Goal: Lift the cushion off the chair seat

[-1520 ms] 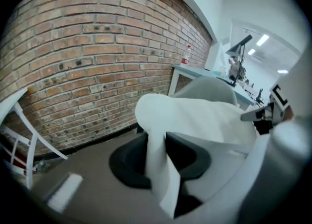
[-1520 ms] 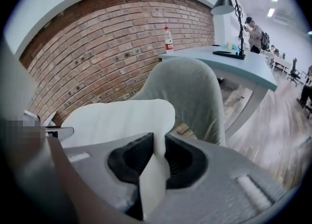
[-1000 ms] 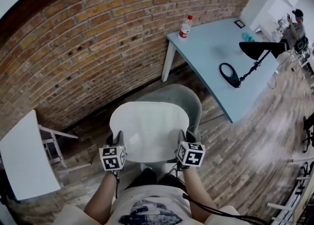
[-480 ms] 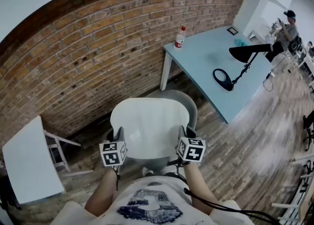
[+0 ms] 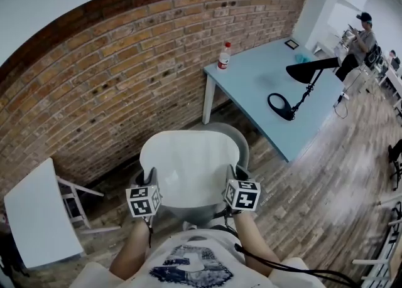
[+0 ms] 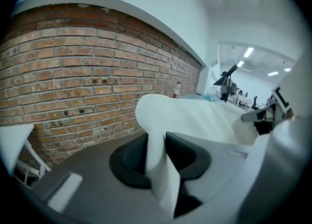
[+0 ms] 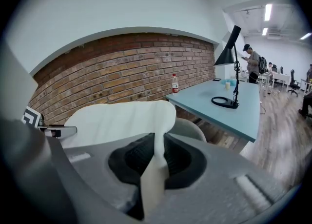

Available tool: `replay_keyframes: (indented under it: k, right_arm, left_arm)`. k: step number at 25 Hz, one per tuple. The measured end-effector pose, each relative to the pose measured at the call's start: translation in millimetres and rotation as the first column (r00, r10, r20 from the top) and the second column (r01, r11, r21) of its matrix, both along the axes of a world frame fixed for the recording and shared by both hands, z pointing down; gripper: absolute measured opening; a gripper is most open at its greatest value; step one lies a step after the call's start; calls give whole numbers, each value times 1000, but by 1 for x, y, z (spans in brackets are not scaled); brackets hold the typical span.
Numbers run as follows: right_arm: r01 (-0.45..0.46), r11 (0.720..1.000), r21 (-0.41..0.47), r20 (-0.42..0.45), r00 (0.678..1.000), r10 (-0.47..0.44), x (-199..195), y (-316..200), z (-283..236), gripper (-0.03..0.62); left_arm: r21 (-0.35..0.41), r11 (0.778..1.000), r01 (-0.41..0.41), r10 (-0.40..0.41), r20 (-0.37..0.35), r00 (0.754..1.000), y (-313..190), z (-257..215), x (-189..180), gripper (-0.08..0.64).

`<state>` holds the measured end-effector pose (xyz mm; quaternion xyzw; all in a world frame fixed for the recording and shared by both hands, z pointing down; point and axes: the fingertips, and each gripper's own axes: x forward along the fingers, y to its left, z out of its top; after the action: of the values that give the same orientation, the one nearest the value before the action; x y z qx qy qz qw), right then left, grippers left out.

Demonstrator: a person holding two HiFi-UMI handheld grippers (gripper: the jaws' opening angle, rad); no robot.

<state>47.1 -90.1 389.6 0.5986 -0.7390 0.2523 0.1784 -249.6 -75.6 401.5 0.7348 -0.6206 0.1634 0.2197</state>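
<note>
The white cushion (image 5: 190,167) is gripped at both sides. Its left edge is clamped in the left gripper (image 6: 156,164), with a fold of fabric squeezed between the nearly closed jaws. Its right edge is pinched the same way by the right gripper (image 7: 155,162). The cushion is stretched flat between the two grippers and appears raised off the grey chair (image 5: 244,144), whose rounded back is seen just beyond the cushion's far edge. Farther ahead of both grippers, a brick wall (image 5: 113,80) is seen. Off to the right gripper's right, well apart, a pale blue table (image 5: 251,89) is seen, carrying a bottle (image 5: 223,56) and a black lamp (image 5: 295,86).
</note>
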Motion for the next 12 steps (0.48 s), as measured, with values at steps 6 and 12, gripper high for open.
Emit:
replay_keyframes:
  k: [6, 12]
  right_arm:
    - [-9, 1000, -10, 7, 1000, 9, 8, 5, 4, 54]
    - [-5, 1000, -17, 7, 1000, 5, 12, 3, 6, 54]
  left_arm:
    - [-9, 1000, -7, 7, 2, 1000, 4, 4, 7, 83]
    - [-10, 1000, -9, 9, 0, 1000, 1, 7, 11, 83]
